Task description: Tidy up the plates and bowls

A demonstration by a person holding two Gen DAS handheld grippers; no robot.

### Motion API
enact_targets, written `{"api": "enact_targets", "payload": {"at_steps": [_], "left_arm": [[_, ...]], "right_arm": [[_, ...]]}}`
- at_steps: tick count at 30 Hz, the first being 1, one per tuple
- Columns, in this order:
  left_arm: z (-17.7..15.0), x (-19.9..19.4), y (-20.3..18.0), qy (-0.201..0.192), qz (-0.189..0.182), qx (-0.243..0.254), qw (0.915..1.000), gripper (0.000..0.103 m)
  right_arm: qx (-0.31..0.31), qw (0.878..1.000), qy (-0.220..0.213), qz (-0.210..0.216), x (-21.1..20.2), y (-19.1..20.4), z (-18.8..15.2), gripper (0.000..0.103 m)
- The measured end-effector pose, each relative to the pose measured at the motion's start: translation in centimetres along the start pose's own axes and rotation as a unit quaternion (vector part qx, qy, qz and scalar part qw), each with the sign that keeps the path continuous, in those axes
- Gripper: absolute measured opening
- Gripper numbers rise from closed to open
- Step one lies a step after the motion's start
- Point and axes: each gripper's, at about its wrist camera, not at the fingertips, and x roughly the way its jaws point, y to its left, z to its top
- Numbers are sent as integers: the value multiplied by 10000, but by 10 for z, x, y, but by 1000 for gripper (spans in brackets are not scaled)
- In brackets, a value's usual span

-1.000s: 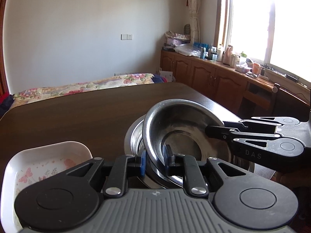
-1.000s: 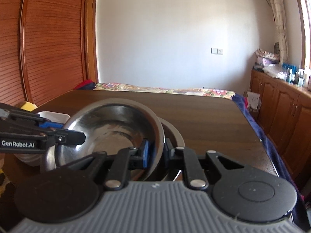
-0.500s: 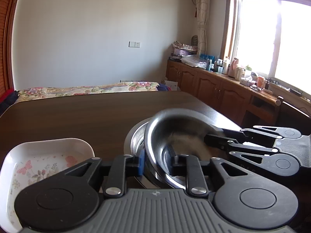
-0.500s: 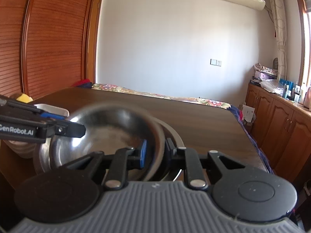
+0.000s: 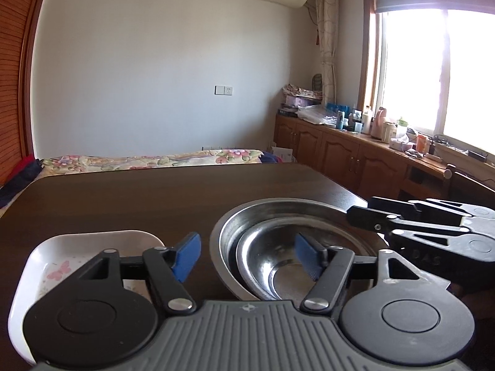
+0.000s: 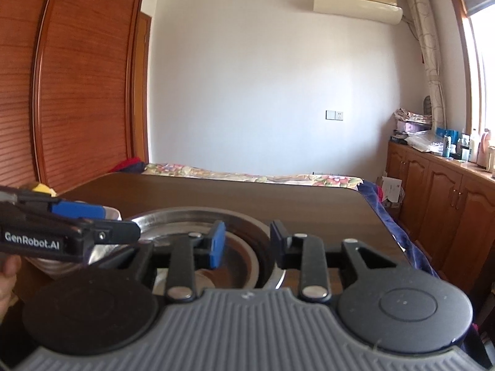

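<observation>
Bowls first: 2 steel ones sit nested on the dark surface (image 5: 130,198), the small bowl (image 5: 278,266) resting inside the big bowl (image 5: 272,210), both upright and level as far as I can judge. A white dish (image 5: 55,259) with a butterfly print lies just to their left, apart from them.

My left claw (image 5: 247,255) is released, its blue pads spread wide; the near left rim of the stack sits between them, with the right pad over the small bowl's interior and the left pad outside the big bowl. My right claw (image 6: 247,242) is also released, gripping nothing, its pads straddling the right rim of the stack, though how much clearance they have I cannot tell. In the right wrist view the left claw (image 6: 77,228) shows from the side, a hand (image 6: 7,281) behind it.

I judge the nesting done, so the white dish is next. It lies left of the stack and closest to my left claw, which is clearly the nearer one. Its long axis seems to run away from me, so I would shift left and take its near rim.
</observation>
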Motion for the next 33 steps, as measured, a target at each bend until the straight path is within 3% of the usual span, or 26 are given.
{"api": "enact_targets", "payload": {"at_steps": [2,3,11,13,23,27,33], "left_arm": [[-1,2,-1,-42,52,4,10000,84],[-2,2,-1,-69,79,15,9999,86],[-8,11,-1,57,43,-30,10000,82],[-9,13,-2,104,27,-29,9999,73],[-14,21,1,366,-25,-169,9992,51],[-17,22,1,389,1,-191,9991,39],[-19,20,-1,383,46,-194,9991,34]], "right_arm": [[60,10000,-6,-56,2,-3,-2,51],[82,9999,-5,-73,3,-4,-4,54],[338,9991,235,-50,16,-10,-21,59],[431,9987,278,-3,17,-10,-23,59],[579,9979,265,149,16,-7,-26,58],[577,9980,215,127,15,-6,-29,48],[663,9975,192,122,15,-9,-29,39]]}}
